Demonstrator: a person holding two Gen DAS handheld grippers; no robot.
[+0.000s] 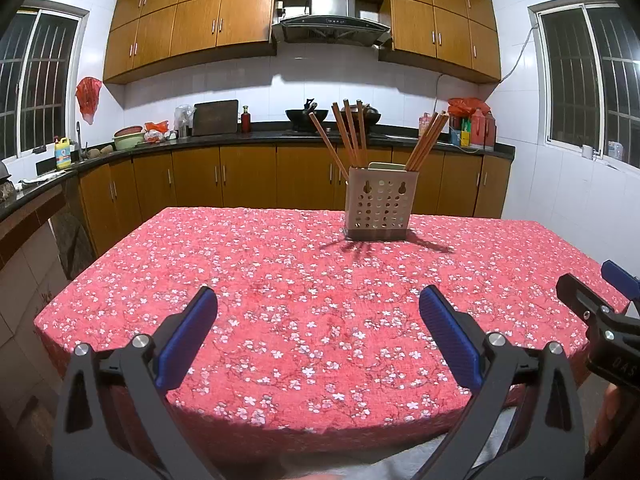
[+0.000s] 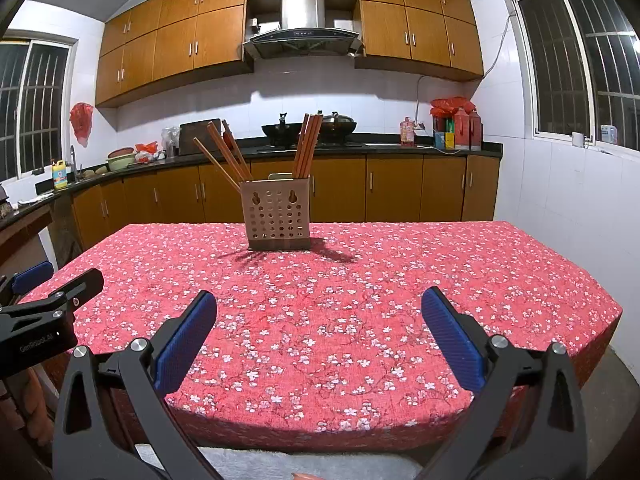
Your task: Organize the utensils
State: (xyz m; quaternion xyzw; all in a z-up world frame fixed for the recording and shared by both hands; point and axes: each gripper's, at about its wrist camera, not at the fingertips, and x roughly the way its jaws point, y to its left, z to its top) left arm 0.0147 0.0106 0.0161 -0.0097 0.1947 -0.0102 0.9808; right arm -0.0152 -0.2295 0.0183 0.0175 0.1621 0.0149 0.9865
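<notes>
- The left gripper [image 1: 318,308] hangs over the near edge of the table [image 1: 120,280], its blue pads wide apart and empty.
- The right gripper [image 2: 319,312] does the same just beside it, also spread wide with nothing between the pads.
- The holder [image 1: 379,203] stands upright toward the far side of the table, well apart from both grippers. The chopsticks [image 1: 352,136] already sit in it, in two fanned clusters (left lot splayed, right lot tighter).
- No loose utensil shows on the cloth, so the job looks either done or a matter of tidying the fan.
- Risk: the holder looks light and top-heavy; a pad knocking the leaning sticks could tip it over.
- Risk: closing on one stick among several may drag its neighbours out or scatter them.
- Risk: the two grippers sit close together, so reaching in at once could make them collide.
</notes>
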